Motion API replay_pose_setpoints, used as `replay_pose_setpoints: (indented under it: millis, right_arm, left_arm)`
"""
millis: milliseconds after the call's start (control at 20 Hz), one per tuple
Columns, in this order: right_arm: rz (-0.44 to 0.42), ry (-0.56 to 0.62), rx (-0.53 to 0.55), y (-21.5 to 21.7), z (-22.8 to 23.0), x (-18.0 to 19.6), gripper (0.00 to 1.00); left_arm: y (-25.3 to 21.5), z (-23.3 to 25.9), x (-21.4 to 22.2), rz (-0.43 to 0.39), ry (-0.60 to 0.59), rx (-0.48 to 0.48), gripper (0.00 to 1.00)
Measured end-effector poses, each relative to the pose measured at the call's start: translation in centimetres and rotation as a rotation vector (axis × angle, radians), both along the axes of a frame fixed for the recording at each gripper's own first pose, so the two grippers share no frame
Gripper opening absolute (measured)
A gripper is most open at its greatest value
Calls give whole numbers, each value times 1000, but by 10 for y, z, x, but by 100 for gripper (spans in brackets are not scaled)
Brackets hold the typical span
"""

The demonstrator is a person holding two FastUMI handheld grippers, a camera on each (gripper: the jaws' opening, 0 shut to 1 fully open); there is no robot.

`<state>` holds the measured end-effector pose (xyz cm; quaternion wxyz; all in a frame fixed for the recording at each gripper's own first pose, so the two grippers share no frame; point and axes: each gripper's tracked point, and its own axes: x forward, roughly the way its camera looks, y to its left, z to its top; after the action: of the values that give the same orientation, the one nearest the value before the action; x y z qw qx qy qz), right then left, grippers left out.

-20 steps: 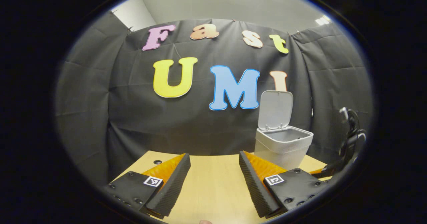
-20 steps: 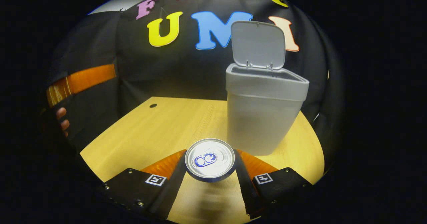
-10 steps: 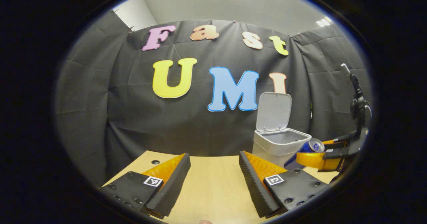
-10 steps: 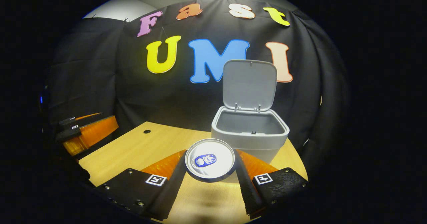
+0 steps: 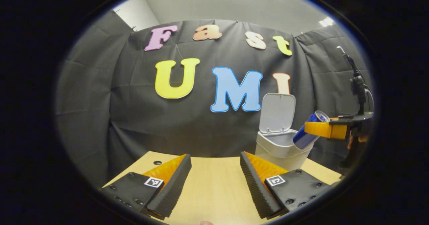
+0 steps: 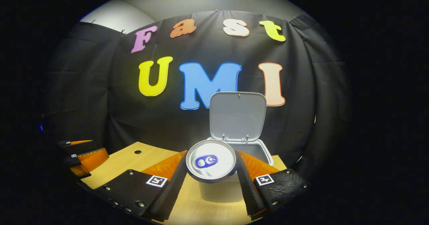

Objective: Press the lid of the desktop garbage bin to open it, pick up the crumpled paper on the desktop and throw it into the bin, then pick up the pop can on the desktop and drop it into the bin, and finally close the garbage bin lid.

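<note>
Wooden table (image 5: 214, 184), open bin (image 5: 280, 146), right gripper (image 6: 211, 171) clamping pop can (image 6: 210, 160)

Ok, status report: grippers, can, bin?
Right gripper shut on pop can, held above table near bin. Left gripper open, empty, low over table. Lid up, nothing blocking.

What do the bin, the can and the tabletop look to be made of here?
Bin: likely plastic, matte pale grey, moulded lid on small hinges. Pop can: metal, probably aluminium, with a shiny silver top, pull tab and glossy blue side. Tabletop: light wood or wood-look laminate with faint grain; which, I cannot tell.
</note>
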<state>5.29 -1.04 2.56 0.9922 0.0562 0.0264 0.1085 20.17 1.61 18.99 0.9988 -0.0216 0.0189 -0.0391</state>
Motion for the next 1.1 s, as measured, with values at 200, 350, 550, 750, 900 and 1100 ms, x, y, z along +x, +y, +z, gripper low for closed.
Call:
replay_pose_setpoints:
  millis: [200,350,550,750,900,1100]
  right_arm:
    - [-33,-51,10,-10,18,19,81]
    - [-38,-45,9,-13,15,35,81]
    - [-49,-26,-13,-17,4,58,81]
    - [-55,14,-32,-20,-12,83,81]
    - [-59,68,-43,-21,-32,99,80]
    - [-46,104,-50,-17,-47,113,81]
  left_arm:
    - [-1,1,3,1,1,-2,96]
    - [-2,2,4,2,1,0,96]
    - [-3,1,7,7,3,5,96]
    - [-1,1,11,12,7,11,96]
    - [-2,1,12,17,11,11,96]
    - [-3,-1,13,18,18,9,96]
